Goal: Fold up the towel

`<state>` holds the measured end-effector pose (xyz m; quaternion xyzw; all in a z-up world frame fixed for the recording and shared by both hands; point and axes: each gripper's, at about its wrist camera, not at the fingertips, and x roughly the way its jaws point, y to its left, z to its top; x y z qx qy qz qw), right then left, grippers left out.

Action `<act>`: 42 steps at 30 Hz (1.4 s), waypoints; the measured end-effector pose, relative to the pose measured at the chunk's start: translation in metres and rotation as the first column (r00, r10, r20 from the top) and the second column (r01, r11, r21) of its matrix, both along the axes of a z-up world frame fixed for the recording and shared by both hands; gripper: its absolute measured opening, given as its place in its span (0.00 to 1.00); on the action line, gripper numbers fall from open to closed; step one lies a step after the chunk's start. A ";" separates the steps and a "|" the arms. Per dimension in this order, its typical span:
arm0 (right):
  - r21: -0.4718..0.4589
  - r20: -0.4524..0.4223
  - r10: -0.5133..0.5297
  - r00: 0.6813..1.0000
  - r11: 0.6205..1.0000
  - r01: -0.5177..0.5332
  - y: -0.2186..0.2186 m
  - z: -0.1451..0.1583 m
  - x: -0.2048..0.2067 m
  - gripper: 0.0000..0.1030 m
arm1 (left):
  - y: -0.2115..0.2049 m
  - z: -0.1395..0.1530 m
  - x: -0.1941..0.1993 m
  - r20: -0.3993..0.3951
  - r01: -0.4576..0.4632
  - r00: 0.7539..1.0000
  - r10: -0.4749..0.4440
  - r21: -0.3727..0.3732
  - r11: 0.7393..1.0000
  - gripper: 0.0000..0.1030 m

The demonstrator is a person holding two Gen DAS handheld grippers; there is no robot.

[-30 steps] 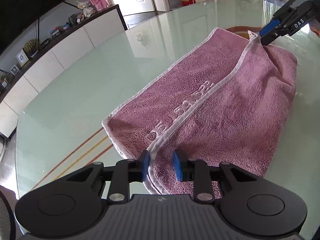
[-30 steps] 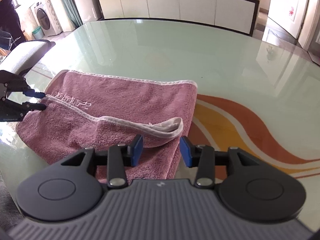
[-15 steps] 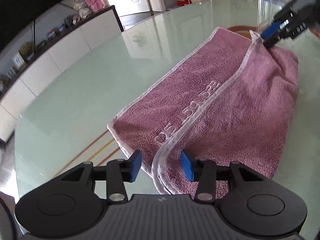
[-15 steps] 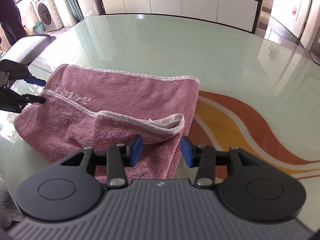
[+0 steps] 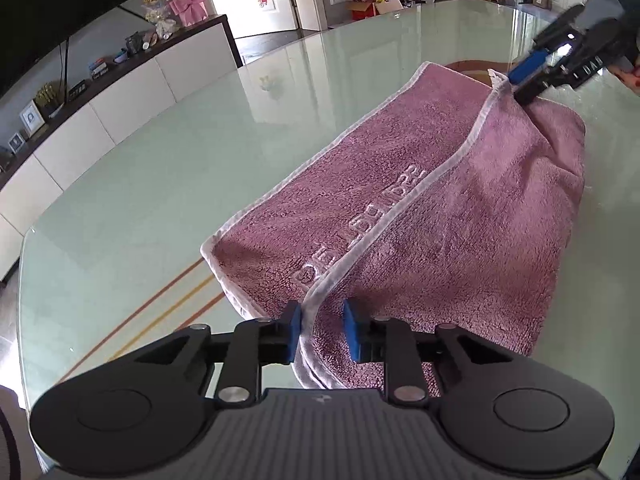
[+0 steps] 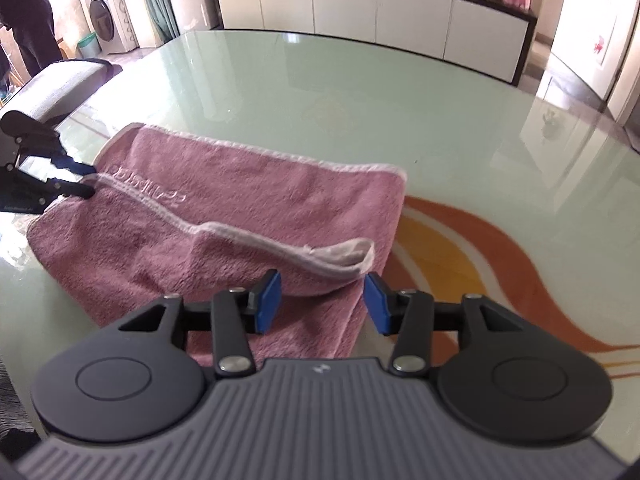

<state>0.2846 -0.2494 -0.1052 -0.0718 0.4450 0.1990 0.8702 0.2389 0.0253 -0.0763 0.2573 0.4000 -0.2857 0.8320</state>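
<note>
A pink towel (image 5: 440,220) with a white hem lies folded lengthwise on the glass table (image 5: 160,184), its upper layer's hem running down the middle. My left gripper (image 5: 322,332) is at the towel's near end. Its jaws are closing, and both blue pads touch the bunched hem corner between them. In the right wrist view this gripper (image 6: 86,179) pinches the hem at the towel's (image 6: 260,200) far left end. My right gripper (image 6: 322,300) stands at the other end. Its jaws are opening, and the curled hem corner lies loose between them. It also shows as the right gripper (image 5: 516,84) far off.
A white sideboard (image 6: 360,12) with small items lines the wall beyond the table (image 6: 360,100). A grey chair back (image 6: 60,84) stands at the table's left edge, and a person (image 6: 24,12) stands behind it. Orange curves (image 6: 500,248) show under the glass to the right.
The left jaws spread apart around the hem, then narrowed onto it again. The right jaws have widened, and the hem corner between them now lies loose.
</note>
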 end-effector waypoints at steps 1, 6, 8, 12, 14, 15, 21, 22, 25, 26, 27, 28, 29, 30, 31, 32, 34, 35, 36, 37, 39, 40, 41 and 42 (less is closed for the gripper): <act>-0.013 0.007 0.007 1.000 1.000 -0.007 0.001 -0.001 0.003 0.53 | -0.001 0.000 0.000 0.008 0.007 1.000 -0.007 0.007 1.000 0.22; -0.033 0.006 0.051 0.999 0.998 -0.050 0.015 -0.005 0.018 0.53 | 0.001 0.001 0.000 0.030 0.018 0.999 -0.019 0.025 1.000 0.20; -0.040 0.000 0.068 0.998 0.997 -0.068 0.021 -0.007 0.021 0.50 | 0.002 0.001 0.000 0.033 0.018 0.999 -0.019 0.025 1.000 0.21; -0.044 -0.029 0.092 0.995 0.995 -0.093 0.026 -0.015 0.020 0.36 | 0.001 0.002 0.000 0.050 0.011 0.999 -0.013 0.038 0.999 0.28; -0.035 -0.026 0.093 0.995 0.995 -0.094 0.024 -0.016 0.018 0.33 | 0.003 0.002 0.001 0.054 0.011 0.998 -0.013 0.040 0.999 0.30; -0.028 -0.024 0.086 0.996 0.996 -0.086 0.021 -0.016 0.017 0.33 | 0.003 0.002 0.002 0.056 0.009 0.998 -0.011 0.040 0.999 0.32; -0.037 -0.007 0.039 0.999 0.999 -0.040 0.014 -0.016 0.016 0.51 | 0.008 0.002 0.007 0.043 -0.018 0.999 0.018 0.017 1.000 0.37; -0.030 -0.014 0.039 0.999 0.999 -0.040 0.013 -0.018 0.016 0.50 | 0.009 0.002 0.007 0.041 -0.020 0.999 0.020 0.015 1.000 0.37; -0.012 -0.031 0.043 0.999 0.999 -0.044 0.013 -0.021 0.016 0.40 | 0.009 0.002 0.008 0.039 -0.024 0.999 0.023 0.010 1.000 0.37; -0.003 -0.032 0.043 0.999 0.999 -0.043 0.014 -0.022 0.016 0.38 | 0.009 0.002 0.008 0.038 -0.024 0.999 0.024 0.010 1.000 0.36; 0.005 -0.035 0.041 0.999 0.999 -0.041 0.014 -0.022 0.017 0.36 | 0.008 0.001 0.008 0.036 -0.025 0.999 0.025 0.009 1.000 0.34; 0.011 -0.040 0.034 0.999 0.999 -0.033 0.013 -0.022 0.018 0.35 | 0.008 0.001 0.008 0.034 -0.026 0.999 0.025 0.007 1.000 0.32; 0.019 -0.048 0.021 0.999 1.000 -0.021 0.013 -0.022 0.020 0.33 | 0.007 0.001 0.007 0.032 -0.020 0.999 0.020 0.006 1.000 0.28; 0.028 -0.051 0.014 0.999 1.000 -0.013 0.013 -0.022 0.020 0.27 | 0.006 0.000 0.005 0.036 -0.016 0.999 0.016 0.009 1.000 0.25; 0.036 -0.048 0.011 0.999 0.999 -0.010 0.012 -0.021 0.019 0.20 | 0.004 -0.001 0.004 0.040 -0.013 0.999 0.012 0.012 1.000 0.23; 0.045 -0.046 0.009 0.999 0.999 -0.007 0.012 -0.019 0.018 0.18 | 0.003 -0.002 0.002 0.048 -0.009 0.999 0.008 0.016 1.000 0.20; 0.060 -0.038 0.003 0.999 0.998 0.000 0.012 -0.017 0.015 0.12 | 0.000 -0.003 -0.003 0.065 0.000 0.998 -0.001 0.023 1.000 0.15; 0.068 -0.032 0.001 0.999 0.998 0.001 0.011 -0.016 0.012 0.12 | -0.001 -0.004 -0.004 0.073 0.000 0.997 -0.002 0.026 1.000 0.14; 0.078 -0.023 0.001 1.000 0.997 0.001 0.010 -0.014 0.010 0.12 | -0.001 -0.004 -0.005 0.075 -0.002 0.997 0.000 0.025 1.000 0.14; 0.087 -0.014 0.001 1.000 0.996 0.000 0.009 -0.012 0.007 0.12 | -0.001 -0.005 -0.005 0.077 -0.005 0.997 0.003 0.024 1.000 0.13; 0.113 0.005 -0.003 1.000 0.994 0.002 0.005 -0.005 0.001 0.12 | -0.001 -0.005 -0.005 0.079 -0.009 0.997 0.007 0.023 1.000 0.12; 0.123 0.012 -0.006 1.000 0.992 0.005 0.003 -0.002 -0.001 0.12 | -0.001 -0.004 -0.005 0.080 -0.010 0.997 0.008 0.023 1.000 0.11; 0.131 0.016 -0.009 1.000 0.991 0.007 0.001 0.000 -0.003 0.12 | -0.001 -0.004 -0.006 0.083 -0.011 0.996 0.009 0.025 1.000 0.10; 0.138 0.017 -0.011 1.000 0.990 0.009 0.000 0.001 -0.003 0.12 | -0.002 -0.004 -0.006 0.087 -0.014 0.996 0.011 0.027 1.000 0.10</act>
